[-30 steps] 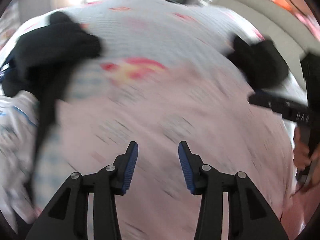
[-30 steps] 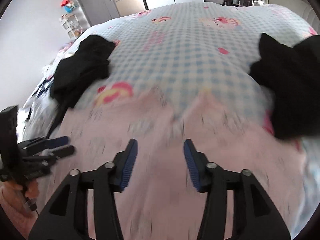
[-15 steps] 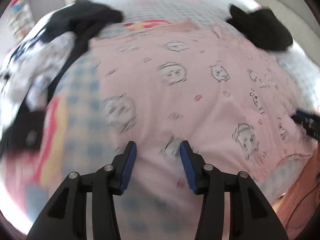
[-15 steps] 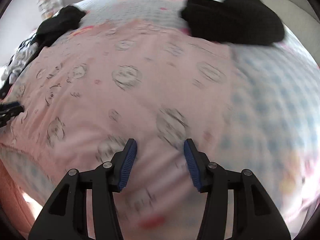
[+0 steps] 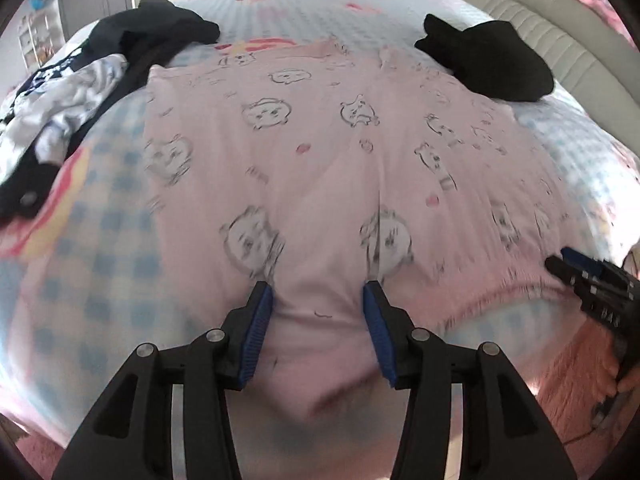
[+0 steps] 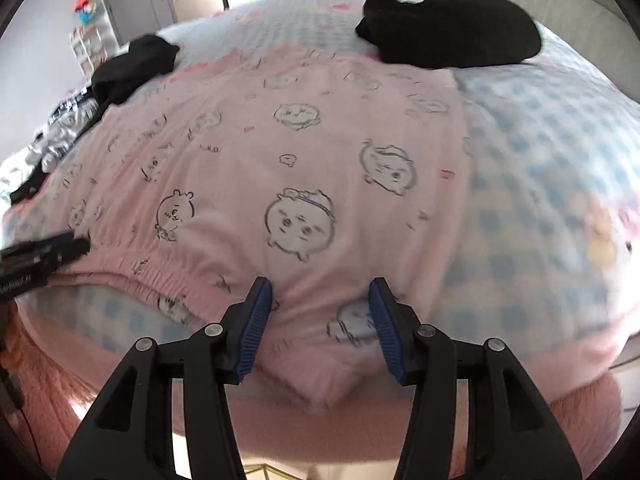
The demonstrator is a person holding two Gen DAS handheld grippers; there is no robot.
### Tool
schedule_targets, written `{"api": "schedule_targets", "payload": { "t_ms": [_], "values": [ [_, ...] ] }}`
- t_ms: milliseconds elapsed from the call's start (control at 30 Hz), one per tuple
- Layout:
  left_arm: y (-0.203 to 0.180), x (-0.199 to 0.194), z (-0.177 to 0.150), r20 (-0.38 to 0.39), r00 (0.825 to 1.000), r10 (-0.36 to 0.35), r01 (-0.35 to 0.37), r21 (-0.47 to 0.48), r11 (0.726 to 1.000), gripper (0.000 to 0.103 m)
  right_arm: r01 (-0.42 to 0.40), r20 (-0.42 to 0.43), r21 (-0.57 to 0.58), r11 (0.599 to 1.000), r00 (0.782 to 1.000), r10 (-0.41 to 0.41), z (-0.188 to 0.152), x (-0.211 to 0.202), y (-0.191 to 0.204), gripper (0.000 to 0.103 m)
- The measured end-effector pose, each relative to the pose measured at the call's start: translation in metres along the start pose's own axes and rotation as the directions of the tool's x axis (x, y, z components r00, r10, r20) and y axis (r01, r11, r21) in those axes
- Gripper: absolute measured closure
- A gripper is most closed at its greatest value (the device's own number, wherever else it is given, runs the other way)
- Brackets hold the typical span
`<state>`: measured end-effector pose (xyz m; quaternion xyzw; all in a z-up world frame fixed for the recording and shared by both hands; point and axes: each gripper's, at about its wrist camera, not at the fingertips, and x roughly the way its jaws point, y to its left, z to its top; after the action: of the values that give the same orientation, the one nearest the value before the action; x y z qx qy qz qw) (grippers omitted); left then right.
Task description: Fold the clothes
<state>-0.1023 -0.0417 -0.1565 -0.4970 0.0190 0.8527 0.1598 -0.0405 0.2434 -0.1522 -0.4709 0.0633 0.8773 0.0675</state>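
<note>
Bedroom setup: big bed (image 5: 120, 240) with a blue-and-white checked cover, and my pink cartoon-print pyjama bottoms (image 5: 340, 152) are spread flat across the middle of it. Its gathered waistband runs along the near edge of the bed, closest to me.

My left gripper (image 5: 318, 300) is angled down over the near left corner of the pink fabric. Jaws are apart and have just been opening a bit more; the cloth lies under and between the blue pads (image 5: 256, 332) but I can't see them pinching anything. My right gripper (image 6: 320, 296) is over the near right corner, same deal: fingers spread, fabric below the gap, no clamp on it.

Each gripper shows at the edge of the other's view, so they sit at opposite ends of the waistband.

Black folded pile (image 6: 448, 28) sits at the far right, touching the pink garment's far corner. Dark clothes heap (image 5: 160, 36) and a white-patterned piece (image 5: 68, 108) are off to the left.
</note>
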Motion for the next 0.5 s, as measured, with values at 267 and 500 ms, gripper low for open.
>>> {"api": "schedule_targets", "payload": {
  "t_ms": [267,500],
  "values": [
    [0.004,-0.032,-0.01,0.132,0.991,0.008,0.009,-0.123,0.992,0.057,-0.03,0.079,0.13,0.991,0.997,0.019,-0.012,-0.031,-0.015,0.054],
    [-0.052,0.022,0.025,0.003,0.999,0.048,-0.048,-0.067,0.997,0.056,-0.054,0.068,0.053,0.997,0.996,0.05,0.029,-0.009,0.029,0.054]
  ]
}}
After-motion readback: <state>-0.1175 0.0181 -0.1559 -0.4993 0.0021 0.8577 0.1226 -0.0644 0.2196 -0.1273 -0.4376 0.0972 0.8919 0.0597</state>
